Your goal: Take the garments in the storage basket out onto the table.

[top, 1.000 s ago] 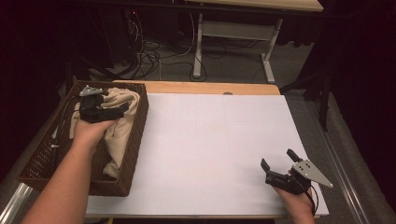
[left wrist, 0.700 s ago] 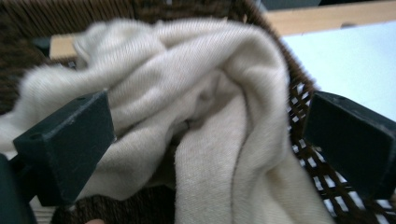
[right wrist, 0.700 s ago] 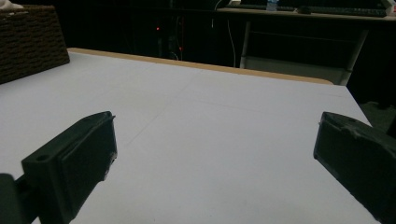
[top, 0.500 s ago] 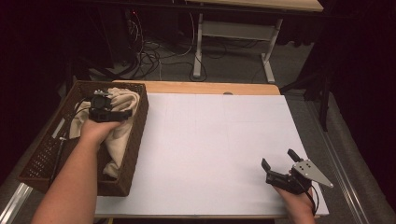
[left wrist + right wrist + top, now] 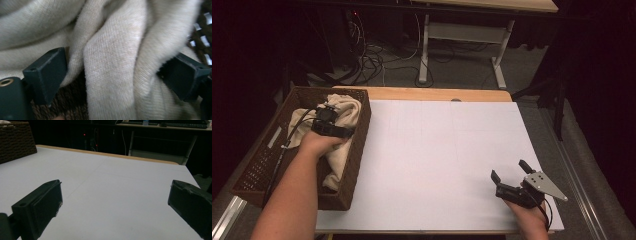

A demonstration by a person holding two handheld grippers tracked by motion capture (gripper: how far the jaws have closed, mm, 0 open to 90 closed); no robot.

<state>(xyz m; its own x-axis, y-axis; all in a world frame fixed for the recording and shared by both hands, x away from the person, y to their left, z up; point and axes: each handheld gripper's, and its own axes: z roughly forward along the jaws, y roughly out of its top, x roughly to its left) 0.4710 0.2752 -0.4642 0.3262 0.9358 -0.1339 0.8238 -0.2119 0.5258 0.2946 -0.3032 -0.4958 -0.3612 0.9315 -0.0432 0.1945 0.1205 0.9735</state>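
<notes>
The left gripper (image 5: 328,120) reaches down into the dark wicker basket (image 5: 272,150) that stands at the left edge of the table (image 5: 437,160), and it sits among the folds of the cream knitted cloth (image 5: 344,112) that fills the basket's far and right parts and drapes toward its near end. In the left gripper view the two black fingers (image 5: 47,72) stand spread wide with a thick fold of the cloth (image 5: 112,75) bunched between them; each finger lies against the fabric at its side, and the jaws have just been closing a little from their widest, though the fold is not yet squeezed flat. The basket's brown weave shows beneath the cloth and at the right edge of that view. The right gripper (image 5: 512,179) rests low over the near right corner of the white tabletop, well apart from the basket, held by the person's right hand (image 5: 528,212). Its fingers (image 5: 40,205) are spread wide with bare white surface between them, and the basket (image 5: 15,141) stands far off at the upper left of the right gripper view.
</notes>
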